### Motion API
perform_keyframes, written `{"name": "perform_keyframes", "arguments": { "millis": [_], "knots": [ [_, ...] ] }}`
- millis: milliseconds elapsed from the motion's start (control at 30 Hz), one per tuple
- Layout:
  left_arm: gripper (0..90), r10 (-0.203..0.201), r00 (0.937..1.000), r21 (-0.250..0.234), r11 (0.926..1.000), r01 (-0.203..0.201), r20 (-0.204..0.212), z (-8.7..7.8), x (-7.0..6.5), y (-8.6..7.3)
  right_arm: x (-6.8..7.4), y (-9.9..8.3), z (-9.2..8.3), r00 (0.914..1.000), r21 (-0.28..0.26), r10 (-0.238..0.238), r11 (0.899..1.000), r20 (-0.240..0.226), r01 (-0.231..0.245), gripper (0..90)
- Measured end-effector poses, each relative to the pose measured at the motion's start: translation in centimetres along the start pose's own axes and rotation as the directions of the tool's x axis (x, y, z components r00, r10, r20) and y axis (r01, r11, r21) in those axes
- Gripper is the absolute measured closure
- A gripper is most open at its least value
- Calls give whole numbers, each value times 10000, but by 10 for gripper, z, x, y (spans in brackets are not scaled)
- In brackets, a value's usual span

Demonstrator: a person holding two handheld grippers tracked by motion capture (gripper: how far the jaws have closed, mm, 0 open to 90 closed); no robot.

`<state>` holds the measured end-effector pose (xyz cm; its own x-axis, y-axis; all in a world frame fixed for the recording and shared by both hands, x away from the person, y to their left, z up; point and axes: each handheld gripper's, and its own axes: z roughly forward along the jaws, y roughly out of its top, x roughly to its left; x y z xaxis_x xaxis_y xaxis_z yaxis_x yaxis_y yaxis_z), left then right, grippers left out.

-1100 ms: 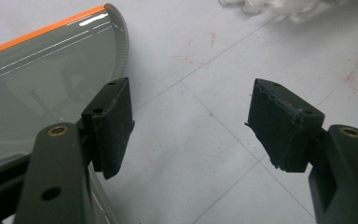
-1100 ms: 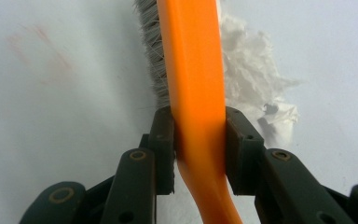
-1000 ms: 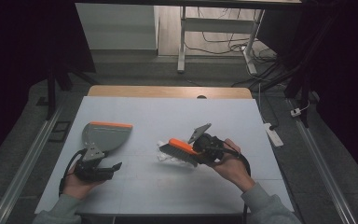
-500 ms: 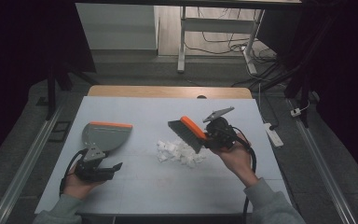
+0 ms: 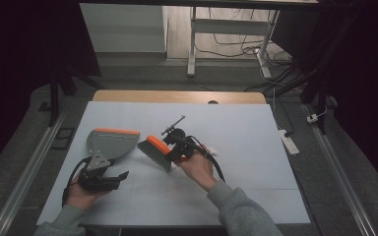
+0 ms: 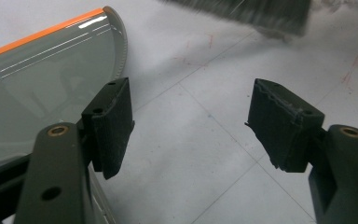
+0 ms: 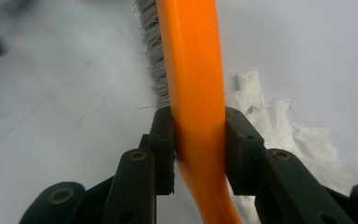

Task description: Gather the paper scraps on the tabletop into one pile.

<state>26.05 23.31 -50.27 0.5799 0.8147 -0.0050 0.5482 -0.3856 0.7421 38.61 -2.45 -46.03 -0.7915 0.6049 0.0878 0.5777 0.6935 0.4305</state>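
While the crumpled white paper (image 7: pixel 279 126) lies on the worktop (image 5: pixel 256 142) just behind the bristles, the orange-backed brush (image 5: pixel 156 151), clamped in the right hand-held gripper (image 5: pixel 179 147), points toward the grey dustpan (image 5: pixel 110 142), beside which the left hand-held gripper (image 5: pixel 103 181) waits wide.

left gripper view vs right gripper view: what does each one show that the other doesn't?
Left gripper view alone: the grey dustpan with its orange edge, lying beside the left gripper, whose jaws stand open with nothing between them. Right gripper view alone: the right gripper shut on the brush's orange handle, and crumpled white paper lying just past the jaws. Shared: the white table and the brush's grey bristles, which in the left gripper view are a blur at the top edge.
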Motion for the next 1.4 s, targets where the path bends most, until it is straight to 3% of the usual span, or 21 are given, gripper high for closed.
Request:
{"name": "perform_keyframes", "arguments": {
  "millis": [67, 167, 300, 367, 533, 633, 833, 1067, 1233, 1400],
  "knots": [
    [310, -6, 10000, -9, 10000, 6, 11, 0, 0, 0, -8, 1, 7, 9994, 154, 238, 9996, 242, -241, 676],
    [311, -25, 10000, 2, 10000, 25, 25, 0, 1, 0, -25, -2, 6, 9964, 369, 852, 9957, -14, -851, 676],
    [310, 44, 10000, 58, 10000, -45, 29, 1, 0, 0, -40, -11, -4, 9919, 314, 1235, 9917, 294, -1244, 676],
    [310, 61, 10000, 66, 10000, -62, 37, 2, -1, 0, -42, -15, -10, 9922, 223, 1159, 9929, 468, -1170, 676],
    [311, 79, 10000, 107, 9999, -80, 37, 2, -1, 0, -38, -17, -31, 9940, -721, 1076, 9914, -199, -1088, 675],
    [311, 58, 10000, 85, 9999, -59, 26, 2, -1, 0, -35, -16, -46, 9965, -1249, 840, 9886, -41, -839, 675],
    [310, -15, 10000, 49, 10000, 15, 28, 2, -1, 0, -43, -25, -71, 9971, -2072, 747, 9758, 122, -706, 675],
    [311, -24, 10000, 64, 10000, 24, 2, 4, -1, 2, -63, -57, -85, 9955, -2430, 798, 9678, 515, -650, 675],
    [309, -19, 10000, 51, 10000, 19, -22, 4, -3, 3, -75, -86, -94, 9935, -2534, 908, 9648, 688, -706, 675],
    [309, -26, 10000, 33, 10000, 26, -53, 3, -2, 2, -82, -119, -108, 9904, -2902, 920, 9552, 1030, -585, 675]
  ]
}}
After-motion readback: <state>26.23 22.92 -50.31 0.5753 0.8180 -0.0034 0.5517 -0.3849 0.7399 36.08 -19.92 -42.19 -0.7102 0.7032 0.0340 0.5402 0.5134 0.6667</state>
